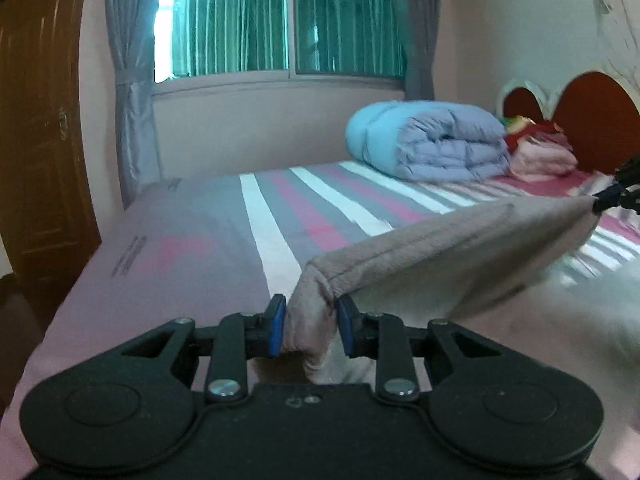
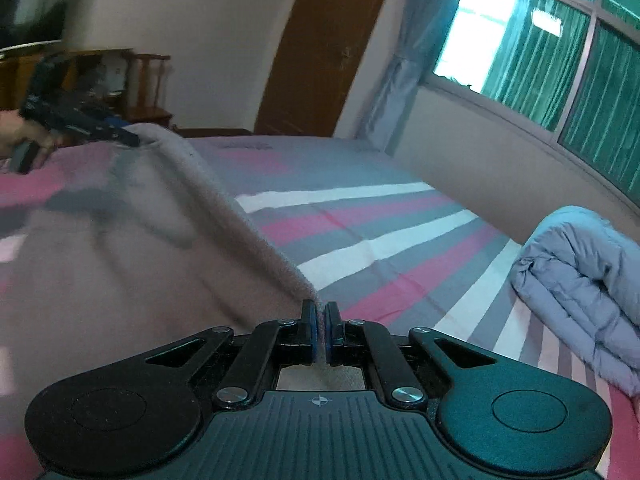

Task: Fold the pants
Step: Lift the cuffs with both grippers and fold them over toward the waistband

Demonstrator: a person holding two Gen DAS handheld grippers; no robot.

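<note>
The pants (image 1: 460,256) are soft greyish-pink fleece, held up above the striped bed and stretched between both grippers. My left gripper (image 1: 311,326) is shut on a bunched corner of the pants, fabric filling the gap between its blue pads. In the left wrist view my right gripper (image 1: 612,192) shows at the far right, holding the other end. In the right wrist view my right gripper (image 2: 320,320) is shut on a thin edge of the pants (image 2: 120,240). My left gripper (image 2: 100,130) shows at the far left there, gripping the far corner.
The bed (image 1: 200,240) has a sheet striped in pink, grey and white. A rolled blue-lilac duvet (image 1: 432,144) and folded pink cloths (image 1: 540,158) lie near the red headboard (image 1: 592,120). A window (image 1: 280,20) with curtains and a wooden door (image 1: 40,140) are behind.
</note>
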